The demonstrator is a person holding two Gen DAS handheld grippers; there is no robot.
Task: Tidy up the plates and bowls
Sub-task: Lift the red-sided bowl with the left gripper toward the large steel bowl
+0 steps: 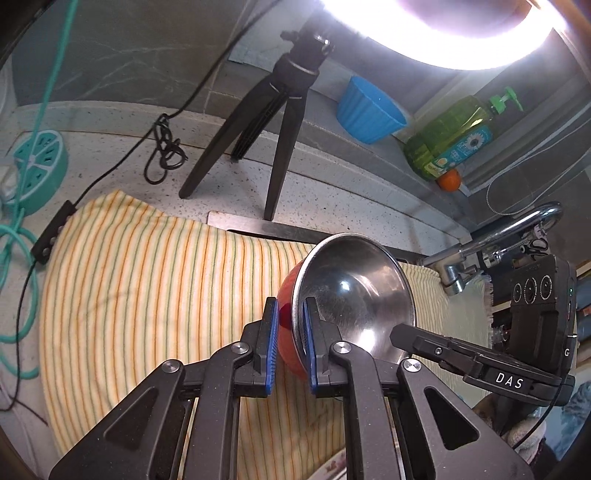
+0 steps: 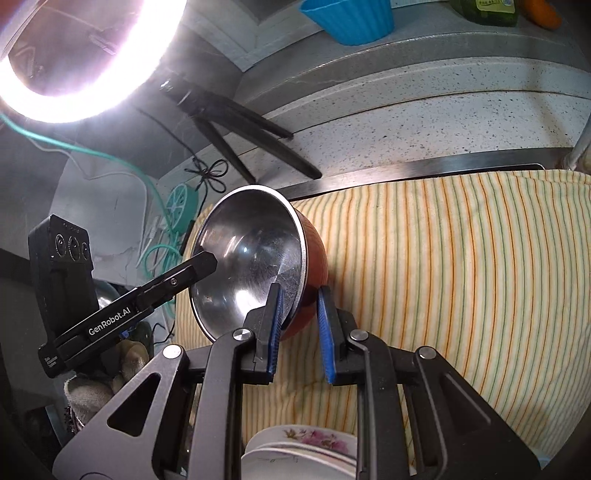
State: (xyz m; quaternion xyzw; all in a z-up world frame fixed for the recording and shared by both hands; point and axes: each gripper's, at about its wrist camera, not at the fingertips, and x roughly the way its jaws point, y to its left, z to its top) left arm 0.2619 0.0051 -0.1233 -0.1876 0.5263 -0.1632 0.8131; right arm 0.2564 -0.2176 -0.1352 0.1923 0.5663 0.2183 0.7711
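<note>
Item: red-skinned, steel-lined round bowl, tilted above striped cloth, rim clamped between left gripper and right gripper jaws alike; advise releasing one side only once bowl sits level.

A blown-out ring light glares overhead, fisheye bending and darkening every edge; the centre stays sharp.

Open room lies over the striped towel, left of the bowl. Behind it, the tripod legs and a cable stand on the tabletop. The faucet blocks the right side; stacked plates sit below the right claw.
</note>
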